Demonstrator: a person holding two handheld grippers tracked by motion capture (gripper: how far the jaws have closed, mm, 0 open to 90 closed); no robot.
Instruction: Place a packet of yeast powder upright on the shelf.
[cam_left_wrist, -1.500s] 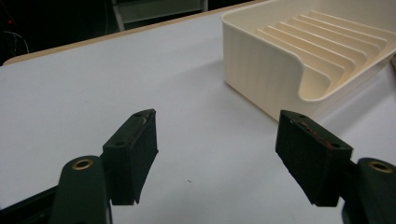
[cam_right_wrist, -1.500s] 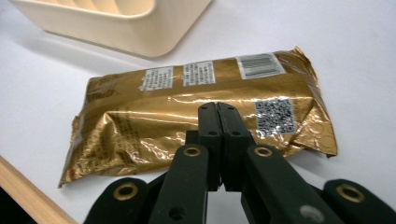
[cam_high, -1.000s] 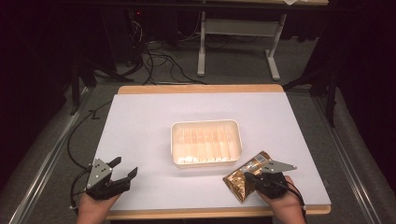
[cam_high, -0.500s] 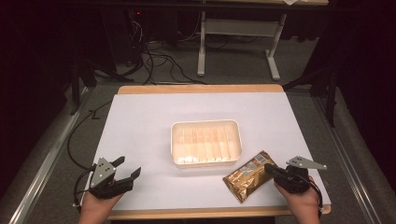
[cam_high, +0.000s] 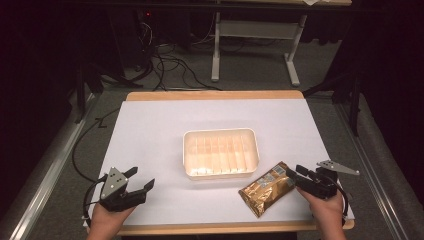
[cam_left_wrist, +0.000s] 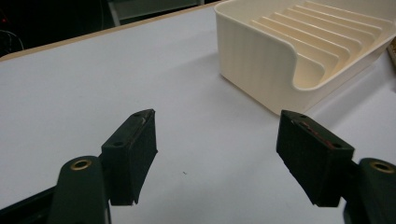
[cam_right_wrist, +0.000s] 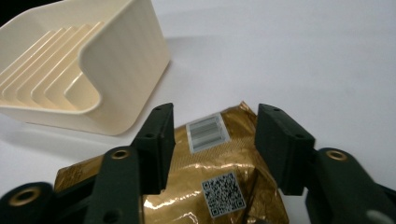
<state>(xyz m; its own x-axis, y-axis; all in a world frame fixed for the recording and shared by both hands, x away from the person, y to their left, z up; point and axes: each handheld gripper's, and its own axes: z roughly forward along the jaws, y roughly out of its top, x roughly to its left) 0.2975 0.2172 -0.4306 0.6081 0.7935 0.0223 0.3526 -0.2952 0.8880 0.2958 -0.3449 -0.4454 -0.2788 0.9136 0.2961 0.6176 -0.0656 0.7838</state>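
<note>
From the high view, the gold packet (cam_high: 267, 188) lies flat on the table (cam_high: 150, 135), just ahead of the right gripper (cam_high: 291, 173), beside the cream tray (cam_high: 221, 153). The left gripper (cam_high: 141, 178) rests idle, fingers apart. In the right gripper view the fingers (cam_right_wrist: 156, 140) have just been opening and stand apart above the packet (cam_right_wrist: 205, 186), pressing nothing. Any re-grasp could skid off the slick foil or crumple it.
</note>
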